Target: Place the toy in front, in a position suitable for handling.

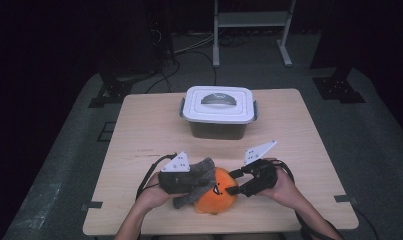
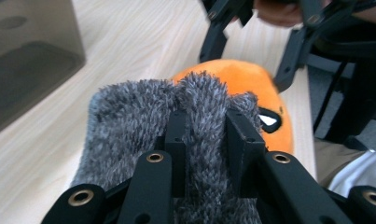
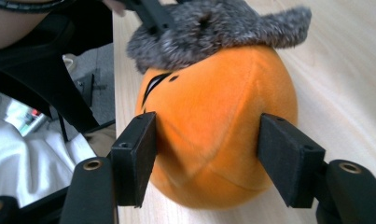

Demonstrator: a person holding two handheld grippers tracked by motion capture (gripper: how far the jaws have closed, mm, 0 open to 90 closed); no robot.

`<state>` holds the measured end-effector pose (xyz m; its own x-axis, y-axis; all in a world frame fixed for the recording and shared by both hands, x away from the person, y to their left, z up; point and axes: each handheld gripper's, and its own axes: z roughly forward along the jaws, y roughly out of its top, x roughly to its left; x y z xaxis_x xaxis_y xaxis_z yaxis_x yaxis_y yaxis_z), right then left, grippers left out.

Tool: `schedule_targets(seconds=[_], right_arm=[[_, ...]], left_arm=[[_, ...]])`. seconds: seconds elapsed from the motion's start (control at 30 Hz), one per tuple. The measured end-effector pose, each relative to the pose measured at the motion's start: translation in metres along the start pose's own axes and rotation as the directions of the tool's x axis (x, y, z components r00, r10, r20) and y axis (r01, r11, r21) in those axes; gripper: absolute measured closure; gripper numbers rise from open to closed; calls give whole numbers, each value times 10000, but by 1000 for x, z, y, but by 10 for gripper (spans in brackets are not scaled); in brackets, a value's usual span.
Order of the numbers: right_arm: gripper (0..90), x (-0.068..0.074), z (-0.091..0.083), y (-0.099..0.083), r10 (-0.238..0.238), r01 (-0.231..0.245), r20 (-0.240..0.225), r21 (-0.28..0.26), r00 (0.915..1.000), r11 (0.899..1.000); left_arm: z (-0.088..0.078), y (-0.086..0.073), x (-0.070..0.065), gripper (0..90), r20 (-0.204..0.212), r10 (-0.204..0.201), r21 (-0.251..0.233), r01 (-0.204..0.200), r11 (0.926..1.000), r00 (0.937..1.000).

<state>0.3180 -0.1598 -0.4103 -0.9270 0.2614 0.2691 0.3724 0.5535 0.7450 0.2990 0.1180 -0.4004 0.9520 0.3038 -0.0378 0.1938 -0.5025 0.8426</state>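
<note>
An orange plush ball [image 1: 218, 198] with a stitched face lies near the table's front edge. A grey fuzzy cloth [image 1: 201, 170] is draped over its top left side. My left gripper [image 1: 199, 183] is shut on that cloth; in the left gripper view its jaws [image 2: 206, 126] pinch a fold of the grey pile [image 2: 129, 116], with the orange ball [image 2: 244, 77] just beyond. My right gripper [image 1: 232, 183] comes at the ball from the right. In the right gripper view its pads [image 3: 206, 154] straddle the ball [image 3: 213, 116] without denting it, so it is open. The cloth [image 3: 213, 23] caps the ball there.
A box with a white lid and grey handle [image 1: 219, 105] stands at the back middle of the wooden table [image 1: 149, 130]; its smoky wall [image 2: 22, 60] shows in the left gripper view. The floor beyond holds cables and a metal frame [image 1: 251, 20].
</note>
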Motion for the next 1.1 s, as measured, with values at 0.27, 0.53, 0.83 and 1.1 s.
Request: schedule_targets(seconds=[0.27, 0.53, 0.83, 1.1], right_arm=[[576, 18, 3, 5, -1389, 1410, 1192, -96, 9831, 9900], [584, 31, 8, 5, -2516, 2520, 1196, 119, 9604, 9676], [504, 20, 3, -2, -1836, 1845, 828, -27, 9795, 9828], [300, 11, 2, 0, -395, 396, 35, -222, 9992, 9990]], left_arm=[[-5, 17, -5, 726, -278, 44, -1008, -72, 9949, 9996], [2, 18, -8, 725, -415, 384, -580, -407, 9975, 9984], [-10, -4, 8, 716, -430, -365, -342, 351, 9988, 9984], [-6, 0, 0, 716, 156, -115, -256, 119, 9996, 9998]])
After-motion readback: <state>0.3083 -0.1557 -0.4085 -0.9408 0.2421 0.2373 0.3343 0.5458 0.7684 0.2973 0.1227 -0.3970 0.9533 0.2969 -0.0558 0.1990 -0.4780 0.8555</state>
